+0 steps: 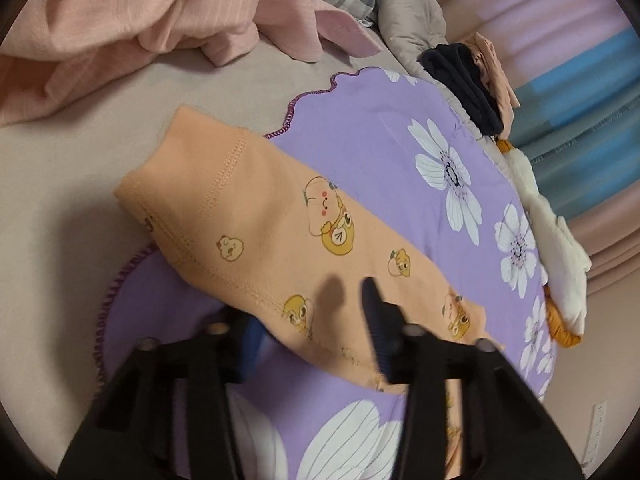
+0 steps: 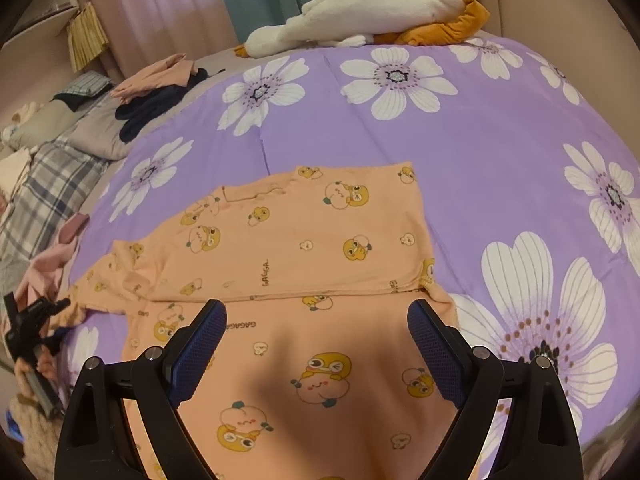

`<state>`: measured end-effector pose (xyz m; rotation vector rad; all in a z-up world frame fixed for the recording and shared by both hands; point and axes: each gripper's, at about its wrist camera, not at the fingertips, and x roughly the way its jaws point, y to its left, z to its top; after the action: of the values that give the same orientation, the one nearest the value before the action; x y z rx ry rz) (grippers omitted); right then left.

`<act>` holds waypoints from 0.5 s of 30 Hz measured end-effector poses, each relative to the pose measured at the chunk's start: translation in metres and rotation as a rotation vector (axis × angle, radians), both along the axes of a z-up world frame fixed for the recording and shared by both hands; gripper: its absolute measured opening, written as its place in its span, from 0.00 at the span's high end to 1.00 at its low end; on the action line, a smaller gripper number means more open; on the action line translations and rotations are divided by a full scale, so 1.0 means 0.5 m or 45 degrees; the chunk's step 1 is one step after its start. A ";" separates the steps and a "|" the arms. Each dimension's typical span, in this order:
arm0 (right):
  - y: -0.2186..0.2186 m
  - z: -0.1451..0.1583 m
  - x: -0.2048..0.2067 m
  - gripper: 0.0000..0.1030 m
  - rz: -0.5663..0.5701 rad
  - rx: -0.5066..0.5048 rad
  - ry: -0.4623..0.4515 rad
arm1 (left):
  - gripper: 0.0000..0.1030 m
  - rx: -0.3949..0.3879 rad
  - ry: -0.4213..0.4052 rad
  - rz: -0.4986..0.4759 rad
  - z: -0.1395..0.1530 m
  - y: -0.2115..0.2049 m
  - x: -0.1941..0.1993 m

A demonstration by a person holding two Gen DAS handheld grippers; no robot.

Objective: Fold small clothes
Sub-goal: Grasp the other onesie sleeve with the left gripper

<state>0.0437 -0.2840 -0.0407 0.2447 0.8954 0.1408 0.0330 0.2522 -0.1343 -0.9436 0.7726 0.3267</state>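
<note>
An orange garment printed with cartoon animals lies spread on the purple flowered quilt, its upper part folded over. One sleeve stretches across the left wrist view. My left gripper straddles that sleeve's near end, with one finger on top and the other under the cloth. A gap shows between the pads, so I see no pinch. The right wrist view shows the same left gripper at the far left, in a hand. My right gripper hovers wide open over the garment's near part, holding nothing.
A white and orange plush goose lies along the quilt's far edge. A pile of pink clothes sits beyond the sleeve. Dark and peach folded clothes and a plaid pillow lie at the left. Curtains hang behind the bed.
</note>
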 end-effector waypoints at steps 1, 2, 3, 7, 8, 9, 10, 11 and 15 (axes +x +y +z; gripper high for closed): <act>0.000 0.000 0.001 0.11 -0.002 -0.005 0.002 | 0.80 -0.010 0.007 0.017 -0.001 0.001 0.001; 0.000 -0.001 0.003 0.11 -0.004 -0.005 0.003 | 0.89 -0.014 0.015 0.025 -0.002 0.002 0.004; 0.000 -0.001 0.003 0.11 -0.006 0.000 0.005 | 0.96 -0.026 0.022 0.024 -0.001 0.000 0.008; -0.001 0.003 0.004 0.11 0.001 0.006 -0.006 | 0.97 0.011 -0.022 -0.005 0.031 -0.018 0.014; -0.001 0.005 0.004 0.11 0.000 0.001 -0.007 | 0.97 0.029 -0.035 -0.024 0.041 -0.025 0.018; -0.001 0.006 0.003 0.11 0.002 -0.002 -0.010 | 0.97 0.045 -0.045 -0.039 0.051 -0.032 0.022; -0.001 0.009 0.002 0.11 0.004 0.000 -0.016 | 0.98 0.060 -0.049 -0.055 0.061 -0.040 0.028; -0.002 0.010 0.001 0.11 0.006 0.004 -0.021 | 0.98 0.073 -0.055 -0.072 0.072 -0.049 0.032; -0.008 0.012 0.001 0.11 -0.004 0.005 -0.026 | 0.98 0.135 -0.047 -0.093 0.093 -0.076 0.041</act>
<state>0.0443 -0.2878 -0.0345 0.2477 0.8745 0.1418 0.0535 0.2144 -0.0879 -0.8179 0.7470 0.2827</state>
